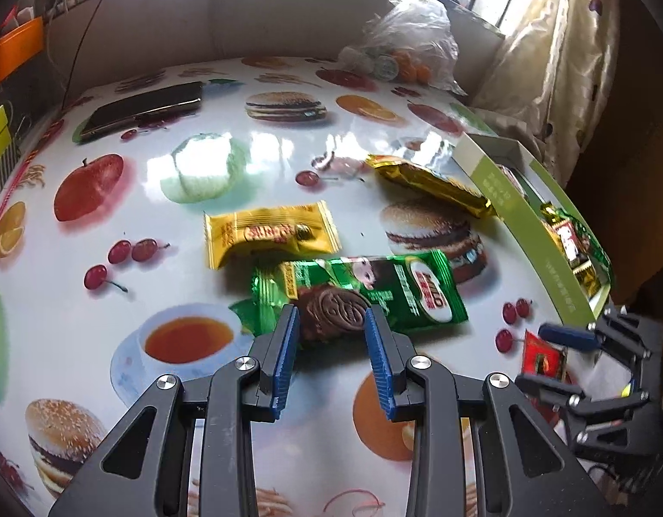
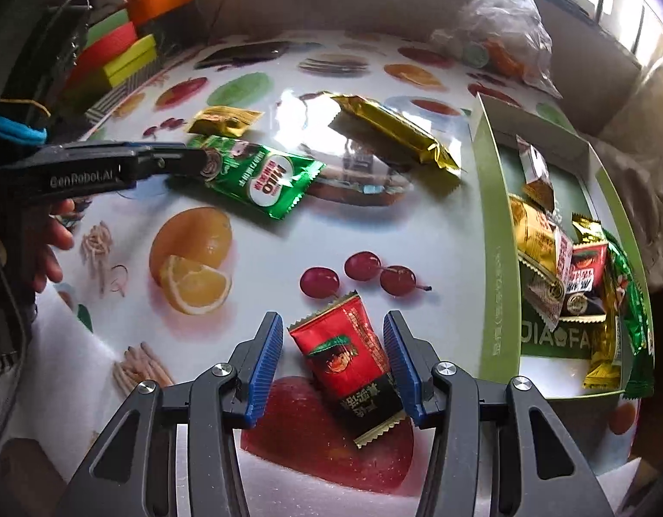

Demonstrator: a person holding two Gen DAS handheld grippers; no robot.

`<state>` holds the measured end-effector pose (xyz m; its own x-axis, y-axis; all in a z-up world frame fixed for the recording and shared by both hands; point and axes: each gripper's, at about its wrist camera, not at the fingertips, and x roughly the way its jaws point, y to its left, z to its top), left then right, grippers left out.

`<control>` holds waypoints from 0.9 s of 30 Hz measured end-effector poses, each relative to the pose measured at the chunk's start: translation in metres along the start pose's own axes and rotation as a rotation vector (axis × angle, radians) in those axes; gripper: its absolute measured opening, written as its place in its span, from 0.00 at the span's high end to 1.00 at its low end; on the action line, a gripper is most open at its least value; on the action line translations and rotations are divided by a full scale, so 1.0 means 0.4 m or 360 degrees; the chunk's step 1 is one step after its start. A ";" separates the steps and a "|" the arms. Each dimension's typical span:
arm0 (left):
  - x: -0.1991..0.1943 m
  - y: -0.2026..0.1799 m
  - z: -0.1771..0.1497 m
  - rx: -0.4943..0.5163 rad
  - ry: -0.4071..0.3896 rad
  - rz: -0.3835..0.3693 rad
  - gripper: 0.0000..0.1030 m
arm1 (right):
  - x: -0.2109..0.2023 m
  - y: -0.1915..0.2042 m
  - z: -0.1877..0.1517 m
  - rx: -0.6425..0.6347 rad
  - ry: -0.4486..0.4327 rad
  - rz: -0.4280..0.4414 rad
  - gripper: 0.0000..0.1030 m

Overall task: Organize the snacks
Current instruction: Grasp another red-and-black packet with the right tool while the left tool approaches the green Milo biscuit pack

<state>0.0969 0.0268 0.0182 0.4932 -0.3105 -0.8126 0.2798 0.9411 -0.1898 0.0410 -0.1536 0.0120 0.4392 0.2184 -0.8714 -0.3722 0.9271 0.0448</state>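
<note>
Left gripper (image 1: pixel 331 316) hovering over green Milo packet (image 1: pixel 365 291), jaws standing apart, straddling its cookie picture, not pressing. Right gripper (image 2: pixel 333 331) standing apart around red snack packet (image 2: pixel 346 362), pads not touching. Yellow packet (image 1: pixel 271 232) lying at 11 o'clock of Milo packet; gold bar (image 1: pixel 430 183) at 1 o'clock. Green box (image 2: pixel 499 258) sitting at 3 o'clock, holding several packets.
</note>
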 end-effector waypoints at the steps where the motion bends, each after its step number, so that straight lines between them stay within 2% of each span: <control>1: 0.000 -0.004 -0.003 0.0009 0.0002 -0.0001 0.68 | -0.003 -0.003 0.001 -0.0002 -0.0008 0.0000 0.53; 8: 0.002 -0.007 -0.007 0.0003 0.0003 -0.0003 0.68 | -0.028 -0.034 -0.005 -0.0013 -0.0014 -0.0005 0.53; 11: -0.005 -0.006 -0.006 -0.0002 0.0000 -0.0018 0.68 | -0.027 -0.042 -0.014 0.0002 0.0001 -0.0001 0.47; 15: -0.007 -0.017 -0.013 0.0017 0.0007 -0.0027 0.68 | -0.027 -0.044 -0.028 -0.0005 0.0017 0.0039 0.46; 22: -0.009 -0.041 -0.025 0.0032 0.0008 -0.0058 0.68 | -0.024 -0.029 -0.040 -0.0071 0.0041 0.0059 0.46; 26: -0.009 -0.056 -0.032 0.0051 0.0017 -0.0079 0.68 | -0.018 -0.018 -0.041 -0.0104 0.0064 0.0016 0.46; 27: -0.010 -0.059 -0.034 0.0056 0.0020 -0.0078 0.68 | -0.017 -0.017 -0.042 -0.0103 0.0069 0.0008 0.50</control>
<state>0.0770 0.0075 0.0184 0.4678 -0.3542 -0.8097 0.3323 0.9194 -0.2103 0.0268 -0.1666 0.0094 0.4019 0.2084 -0.8916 -0.4272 0.9040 0.0187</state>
